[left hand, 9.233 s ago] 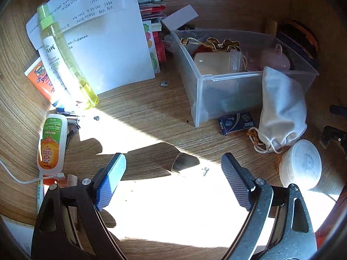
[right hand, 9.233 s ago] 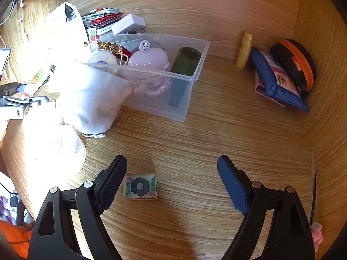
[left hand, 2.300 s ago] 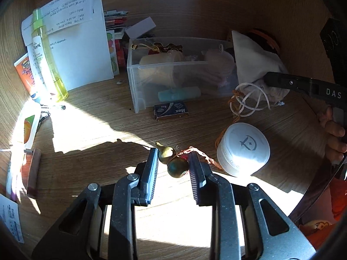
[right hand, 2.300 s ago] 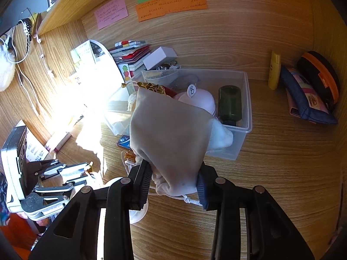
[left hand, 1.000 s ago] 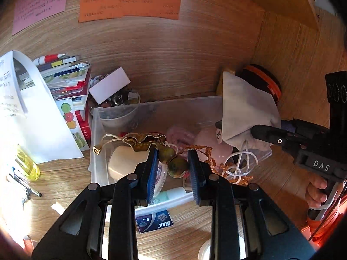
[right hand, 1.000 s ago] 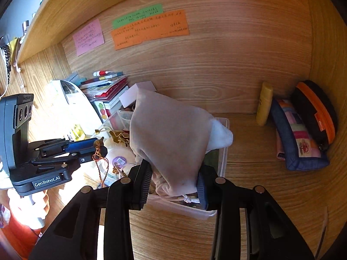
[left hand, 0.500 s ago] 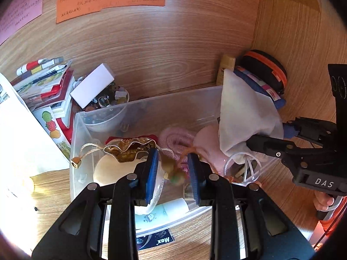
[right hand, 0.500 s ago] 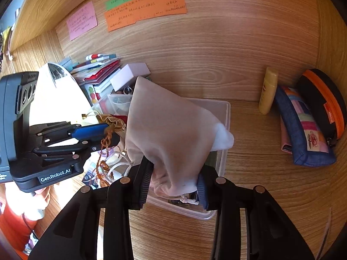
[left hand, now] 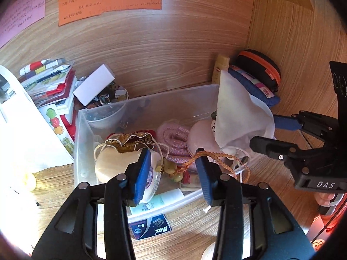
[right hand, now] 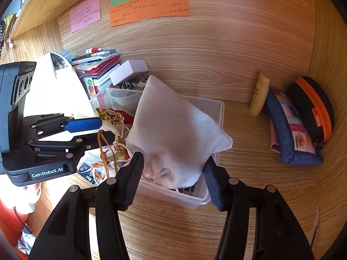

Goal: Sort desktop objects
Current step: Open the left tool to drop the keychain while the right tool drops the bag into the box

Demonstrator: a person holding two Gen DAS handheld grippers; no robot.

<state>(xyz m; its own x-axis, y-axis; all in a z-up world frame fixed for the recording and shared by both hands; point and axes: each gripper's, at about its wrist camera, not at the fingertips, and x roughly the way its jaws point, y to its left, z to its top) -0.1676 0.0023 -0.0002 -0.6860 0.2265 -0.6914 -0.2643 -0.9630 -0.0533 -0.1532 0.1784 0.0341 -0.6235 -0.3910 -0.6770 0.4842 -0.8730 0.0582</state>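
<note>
A clear plastic bin (left hand: 84,143) holds a gold pouch (left hand: 128,143), a pink rope coil (left hand: 173,138) and a pink round case (left hand: 199,136). My left gripper (left hand: 173,173) is open above the bin. The green gourd charm (left hand: 173,172) with its orange cord (left hand: 216,155) lies in the bin below the jaws; the cord drapes over the right fingertip (left hand: 202,169). My right gripper (right hand: 173,171) is shut on the white drawstring bag (right hand: 173,127) and holds it over the bin's (right hand: 220,112) right end. The left gripper (right hand: 86,127) shows in the right wrist view.
Books and a white box (left hand: 93,84) stand behind the bin on the left. A yellow tube (right hand: 259,94), a blue pouch (right hand: 290,132) and an orange-trimmed case (right hand: 314,112) lie at the right wall. A small blue Max box (left hand: 149,227) lies in front of the bin.
My left gripper has opened and let go of the gourd charm, which now lies in the bin. The right gripper still holds the white bag over the bin.
</note>
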